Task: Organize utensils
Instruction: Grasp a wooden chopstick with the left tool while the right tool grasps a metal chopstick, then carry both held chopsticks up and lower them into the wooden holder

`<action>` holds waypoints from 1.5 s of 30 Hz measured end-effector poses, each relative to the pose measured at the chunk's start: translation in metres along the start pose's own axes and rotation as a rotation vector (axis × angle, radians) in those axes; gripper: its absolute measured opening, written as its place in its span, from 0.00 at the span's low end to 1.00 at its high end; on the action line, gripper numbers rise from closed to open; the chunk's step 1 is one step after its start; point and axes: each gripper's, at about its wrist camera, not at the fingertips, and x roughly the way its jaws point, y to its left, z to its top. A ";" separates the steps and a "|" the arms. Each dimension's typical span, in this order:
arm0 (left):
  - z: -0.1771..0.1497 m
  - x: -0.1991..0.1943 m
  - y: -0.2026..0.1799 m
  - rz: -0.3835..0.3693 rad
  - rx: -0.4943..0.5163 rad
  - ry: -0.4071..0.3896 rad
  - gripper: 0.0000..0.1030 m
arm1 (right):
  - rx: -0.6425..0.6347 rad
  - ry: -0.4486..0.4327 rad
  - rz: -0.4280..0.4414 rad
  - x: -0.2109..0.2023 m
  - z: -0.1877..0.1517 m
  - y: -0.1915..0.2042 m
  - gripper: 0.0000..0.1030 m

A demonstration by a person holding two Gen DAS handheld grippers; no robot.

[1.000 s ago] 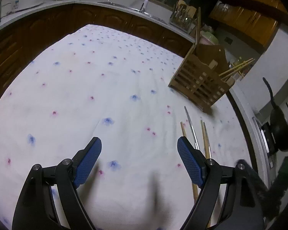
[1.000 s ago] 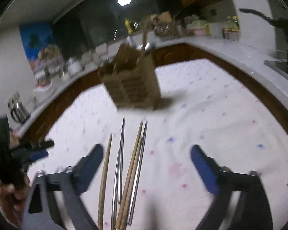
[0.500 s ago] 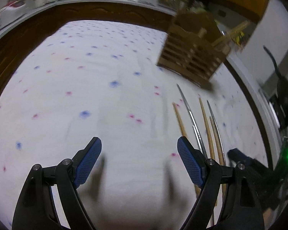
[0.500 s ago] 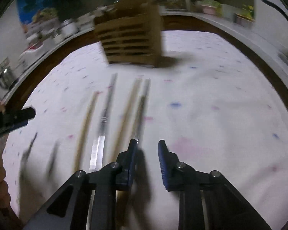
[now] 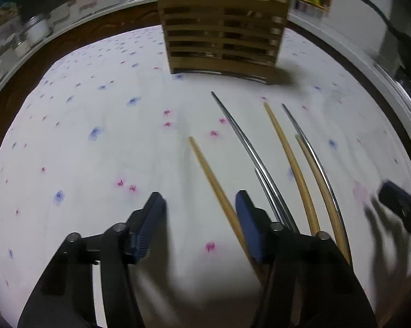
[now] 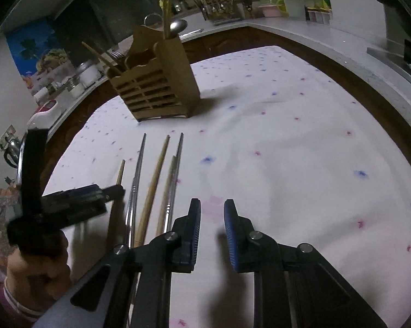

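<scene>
Chopsticks (image 5: 295, 161), wooden and metal, lie side by side on the flowered tablecloth (image 5: 96, 150) in front of the slatted wooden holder (image 5: 222, 41), well apart from it. Their near ends are hidden behind the gripper bodies in both views, so the exact count is hard to call. Left gripper (image 5: 197, 221) has just been closing, jaws half apart, leftmost wooden stick (image 5: 213, 180) running just inside its right finger, pads not pressing it. Right gripper (image 6: 210, 229) is narrowed to a small gap over bare cloth, nothing between. Holder's contents are too dim to make out.
</scene>
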 end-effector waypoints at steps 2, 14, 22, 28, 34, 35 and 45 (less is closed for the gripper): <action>-0.005 -0.004 0.003 -0.014 0.041 -0.016 0.43 | -0.001 0.009 0.013 0.004 0.002 0.002 0.20; -0.002 -0.005 0.036 -0.077 -0.109 0.048 0.44 | -0.065 0.055 0.058 0.052 0.039 0.031 0.20; 0.011 0.003 0.028 -0.016 -0.098 0.026 0.43 | -0.113 0.116 0.011 0.100 0.067 0.044 0.20; 0.021 0.009 0.025 0.007 -0.073 -0.014 0.12 | -0.220 0.105 -0.061 0.114 0.070 0.059 0.16; 0.020 -0.001 0.042 -0.080 -0.139 -0.019 0.04 | -0.168 0.091 -0.025 0.102 0.070 0.047 0.04; 0.020 -0.004 0.044 -0.087 -0.148 -0.025 0.04 | -0.153 0.081 -0.015 0.097 0.071 0.045 0.04; 0.017 -0.085 0.068 -0.198 -0.220 -0.175 0.04 | -0.050 -0.081 0.142 -0.001 0.079 0.037 0.04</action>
